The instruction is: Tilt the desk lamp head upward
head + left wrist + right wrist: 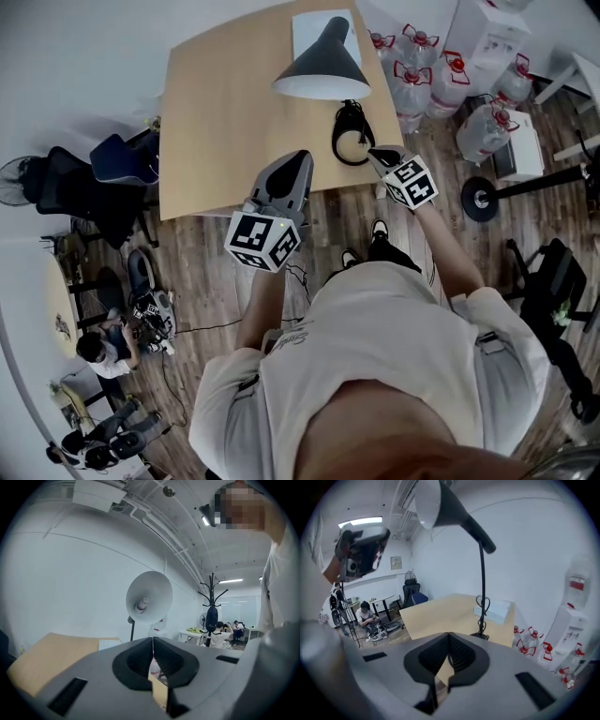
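The left gripper [302, 157], on a forearm reaching forward, points at the dark grey cone-shaped desk lamp head [323, 64]. It stays apart from the head, facing its white open mouth, with jaws pressed together on nothing. The lamp stands on the light wooden table [206, 122], head raised above its round black base [352, 136]. The right gripper [373, 152], arm extended, hovers just beside that base, its jaws likewise closed and empty.
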`<state>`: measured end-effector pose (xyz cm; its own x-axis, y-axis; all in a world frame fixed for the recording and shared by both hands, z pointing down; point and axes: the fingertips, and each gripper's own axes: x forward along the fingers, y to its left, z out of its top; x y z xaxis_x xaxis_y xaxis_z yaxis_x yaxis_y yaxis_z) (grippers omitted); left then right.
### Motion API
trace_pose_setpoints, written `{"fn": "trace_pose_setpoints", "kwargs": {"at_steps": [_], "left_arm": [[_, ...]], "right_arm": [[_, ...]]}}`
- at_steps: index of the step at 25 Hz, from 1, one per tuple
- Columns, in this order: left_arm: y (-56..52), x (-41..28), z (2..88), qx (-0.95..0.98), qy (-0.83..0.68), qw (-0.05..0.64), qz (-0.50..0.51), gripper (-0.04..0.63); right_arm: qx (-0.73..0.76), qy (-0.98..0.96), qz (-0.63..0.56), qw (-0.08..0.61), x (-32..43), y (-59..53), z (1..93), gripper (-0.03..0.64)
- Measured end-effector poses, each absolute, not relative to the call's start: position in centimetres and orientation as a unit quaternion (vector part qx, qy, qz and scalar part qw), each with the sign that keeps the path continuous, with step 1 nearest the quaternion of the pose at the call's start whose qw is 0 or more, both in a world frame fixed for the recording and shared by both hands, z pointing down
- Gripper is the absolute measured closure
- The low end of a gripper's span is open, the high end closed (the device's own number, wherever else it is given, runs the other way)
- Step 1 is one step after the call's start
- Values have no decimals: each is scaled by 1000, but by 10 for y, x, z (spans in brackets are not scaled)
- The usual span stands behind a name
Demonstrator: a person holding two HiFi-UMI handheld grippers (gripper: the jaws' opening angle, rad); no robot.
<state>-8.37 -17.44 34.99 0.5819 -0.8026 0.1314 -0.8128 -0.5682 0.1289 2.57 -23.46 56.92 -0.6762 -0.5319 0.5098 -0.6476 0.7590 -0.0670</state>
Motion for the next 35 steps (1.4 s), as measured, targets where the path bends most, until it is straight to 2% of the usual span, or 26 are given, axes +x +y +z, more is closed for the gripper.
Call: {"fn": "trace_pose_setpoints", "kwargs": {"at_steps": [4, 13, 19, 31, 35], "left_arm": [[-159, -84, 367, 893, -437, 108, 19, 580], [-139, -61, 374, 895, -436, 90, 31, 580], [-138, -56, 359, 891, -447, 76, 33, 580], [-138, -45, 344, 885, -461, 57, 29, 580], [-137, -52, 354, 880, -469, 68, 31, 580]], "right_arm": [[357, -913, 73, 181, 25, -211, 503, 621], [380, -921, 24, 83, 53, -169, 409, 621], [371, -926, -38, 62, 58, -162, 361, 621], [345, -938, -40, 23, 66, -147, 333, 621], [332, -941, -61, 33, 61, -148, 330, 621]]}}
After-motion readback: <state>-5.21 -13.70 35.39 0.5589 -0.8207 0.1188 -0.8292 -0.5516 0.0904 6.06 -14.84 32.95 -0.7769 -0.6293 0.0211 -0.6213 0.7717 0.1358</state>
